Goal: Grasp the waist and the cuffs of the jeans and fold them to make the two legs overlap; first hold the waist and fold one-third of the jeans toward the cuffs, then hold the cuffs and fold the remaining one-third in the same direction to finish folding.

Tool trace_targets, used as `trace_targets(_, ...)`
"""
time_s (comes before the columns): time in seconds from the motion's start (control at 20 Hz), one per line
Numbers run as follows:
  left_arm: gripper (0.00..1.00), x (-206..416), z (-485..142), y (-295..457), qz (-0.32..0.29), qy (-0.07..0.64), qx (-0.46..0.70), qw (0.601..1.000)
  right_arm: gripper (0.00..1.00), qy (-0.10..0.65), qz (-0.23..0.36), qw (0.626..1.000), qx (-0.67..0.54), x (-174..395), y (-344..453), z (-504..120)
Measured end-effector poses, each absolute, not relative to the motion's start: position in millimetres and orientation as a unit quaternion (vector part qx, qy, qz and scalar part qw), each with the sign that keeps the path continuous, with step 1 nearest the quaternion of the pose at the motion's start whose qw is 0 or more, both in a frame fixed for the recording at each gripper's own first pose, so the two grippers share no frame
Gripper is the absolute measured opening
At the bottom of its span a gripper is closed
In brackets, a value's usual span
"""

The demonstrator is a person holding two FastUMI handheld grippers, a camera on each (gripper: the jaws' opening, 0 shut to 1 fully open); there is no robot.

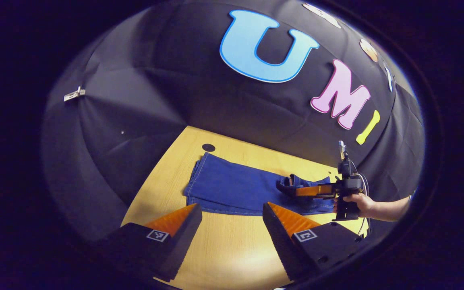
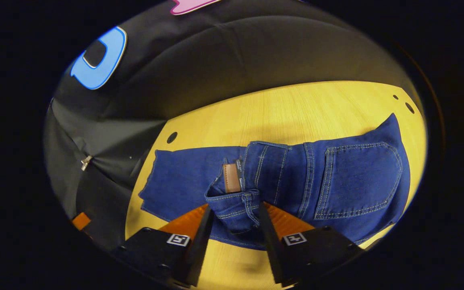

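Blue jeans lie lengthwise on the wooden table, cuffs at the left. My left gripper is open above the table, just in front of the legs' near hem, with nothing between its fingers. At the right, a hand holds my right gripper at the bunched waist. In the right gripper view that gripper is shut on the waistband, lifted and turned toward the legs. A brown leather patch and a back pocket face up.
The table has a dark round hole near the cuffs, seen too as a hole in the right gripper view. The black cloth wall closes in behind and to the left. A metal zip pull hangs on it.
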State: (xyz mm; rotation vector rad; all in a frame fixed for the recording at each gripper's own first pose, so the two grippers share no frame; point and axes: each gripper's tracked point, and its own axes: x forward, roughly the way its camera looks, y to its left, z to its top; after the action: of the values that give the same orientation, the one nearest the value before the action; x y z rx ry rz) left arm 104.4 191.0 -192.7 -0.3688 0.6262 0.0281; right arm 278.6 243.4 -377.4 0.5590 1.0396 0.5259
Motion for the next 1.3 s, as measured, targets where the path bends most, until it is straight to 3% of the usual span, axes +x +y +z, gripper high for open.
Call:
trace_targets(0.15, 0.97, 128, -222, 199, 0.015, 0.363, -0.195, 0.911, 0.98, 0.436, 0.286, 0.817, 0.247, 280, 211, -335)
trace_targets(0.2, 0.97, 135, -233, 207, 0.021, 0.384, -0.2, 0.901, 0.87, 0.417, 0.301, 0.823, 0.241, 275, 194, -316)
trace_targets(0.25, 0.96, 144, -241, 214, 0.028, 0.403, -0.211, 0.89, 0.98, 0.398, 0.311, 0.83, 0.235, 268, 177, -297)
trace_targets(0.45, 0.96, 187, -272, 227, 0.026, 0.477, -0.245, 0.844, 0.97, 0.376, 0.302, 0.847, 0.222, 231, 101, -276)
trace_targets(0.65, 0.96, 214, -319, 250, 0.083, 0.558, -0.23, 0.793, 0.97, 0.388, 0.27, 0.851, 0.227, 199, 45, -285)
trace_targets(0.9, 0.96, 206, -346, 263, 0.124, 0.636, -0.176, 0.741, 0.97, 0.411, 0.243, 0.85, 0.224, 179, 7, -304)
trace_targets(1.05, 0.93, 211, -358, 260, 0.128, 0.647, -0.145, 0.738, 0.97, 0.415, 0.239, 0.852, 0.212, 179, -4, -309)
trace_targets(1.25, 0.96, 213, -360, 256, 0.102, 0.657, -0.119, 0.737, 0.97, 0.413, 0.239, 0.849, 0.227, 186, -1, -308)
trace_targets(1.3, 0.92, 213, -358, 249, 0.096, 0.66, -0.127, 0.734, 0.97, 0.413, 0.242, 0.847, 0.232, 187, 3, -306)
